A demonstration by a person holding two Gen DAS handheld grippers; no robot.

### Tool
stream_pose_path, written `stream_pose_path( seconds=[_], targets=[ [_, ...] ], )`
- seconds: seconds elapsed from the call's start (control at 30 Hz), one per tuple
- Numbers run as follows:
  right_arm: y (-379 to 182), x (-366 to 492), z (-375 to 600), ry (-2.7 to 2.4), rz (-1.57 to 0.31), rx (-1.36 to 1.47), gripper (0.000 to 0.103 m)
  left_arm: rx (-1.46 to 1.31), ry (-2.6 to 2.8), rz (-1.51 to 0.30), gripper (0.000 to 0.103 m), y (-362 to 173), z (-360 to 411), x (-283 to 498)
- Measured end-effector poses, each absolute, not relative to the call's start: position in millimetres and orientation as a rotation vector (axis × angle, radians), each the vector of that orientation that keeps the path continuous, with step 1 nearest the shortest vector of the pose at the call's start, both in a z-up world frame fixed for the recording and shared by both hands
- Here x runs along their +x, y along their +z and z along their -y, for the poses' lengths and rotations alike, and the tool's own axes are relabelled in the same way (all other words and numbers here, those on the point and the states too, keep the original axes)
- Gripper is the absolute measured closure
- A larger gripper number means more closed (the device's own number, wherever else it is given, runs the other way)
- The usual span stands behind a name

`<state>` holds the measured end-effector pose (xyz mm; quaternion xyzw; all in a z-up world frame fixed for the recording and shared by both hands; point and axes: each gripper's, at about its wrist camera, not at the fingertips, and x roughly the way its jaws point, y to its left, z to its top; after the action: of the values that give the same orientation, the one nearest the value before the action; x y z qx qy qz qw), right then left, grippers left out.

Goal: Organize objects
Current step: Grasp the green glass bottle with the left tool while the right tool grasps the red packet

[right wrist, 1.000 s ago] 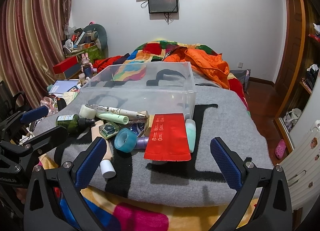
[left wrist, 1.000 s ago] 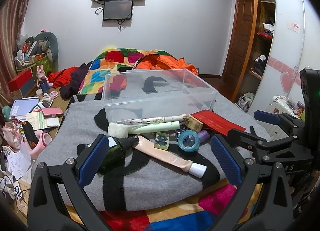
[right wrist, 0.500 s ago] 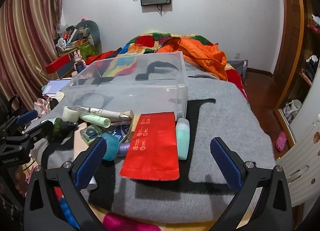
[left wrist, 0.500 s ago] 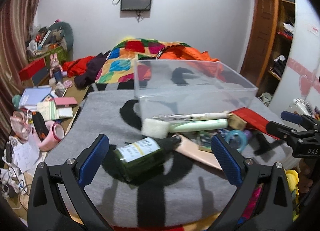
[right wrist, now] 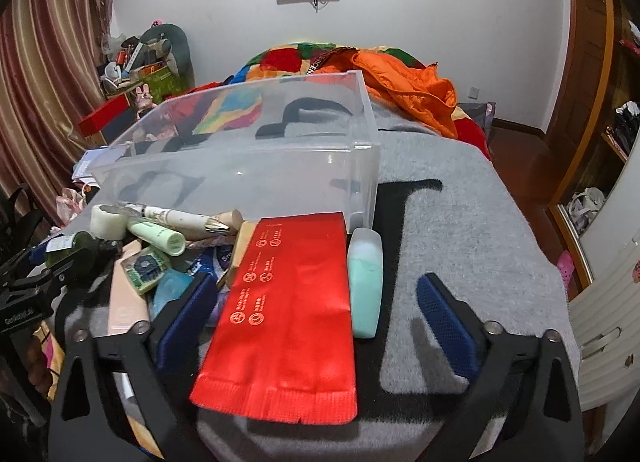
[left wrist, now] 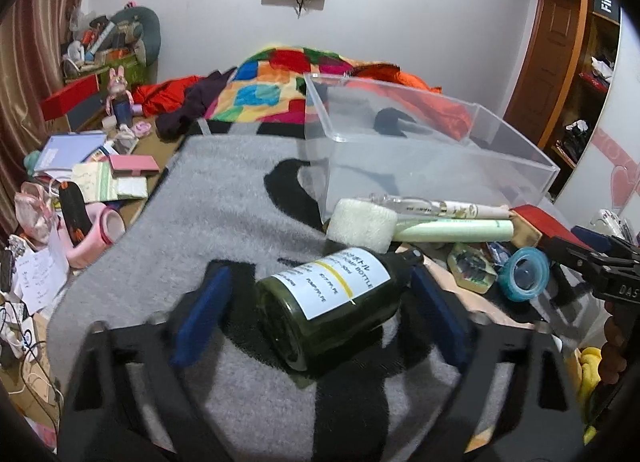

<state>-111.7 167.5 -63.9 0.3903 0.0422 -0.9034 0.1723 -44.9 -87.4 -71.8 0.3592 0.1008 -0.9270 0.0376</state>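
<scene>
Left gripper wide, straddling green pump bottle, contact unclear; right gripper wide over red pouch.

I've brought the left gripper forward so its open fingers now straddle the green bottle, and the right gripper has closed in over the red packet and teal bottle.
</scene>
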Motion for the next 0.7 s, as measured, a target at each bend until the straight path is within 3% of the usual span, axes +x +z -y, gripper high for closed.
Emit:
stream_pose_path(
  seconds=[0.17,0.23,0.47,0.7],
  targets=[
    [-67,-113,-172,-2.545,-0.096,1.123,0.021,1.105,-2.847,-0.365,0.025,-74,91,-45],
    [-65,-110,-175,-2.553,-0.097,1.112,0.027,1.105,-2.859,-0.372,0.035,-73,90,-44],
    [-63,-99,-175,-2.523,-0.114,1.09,0.051,1.081,-2.852,-0.299,0.039,-66,78,-33],
    [-57,-89,-178,-2.56,-0.138,1.057,0.052,1.026,-2.86,-0.27,0.04,-52,76,-16]
  ],
)
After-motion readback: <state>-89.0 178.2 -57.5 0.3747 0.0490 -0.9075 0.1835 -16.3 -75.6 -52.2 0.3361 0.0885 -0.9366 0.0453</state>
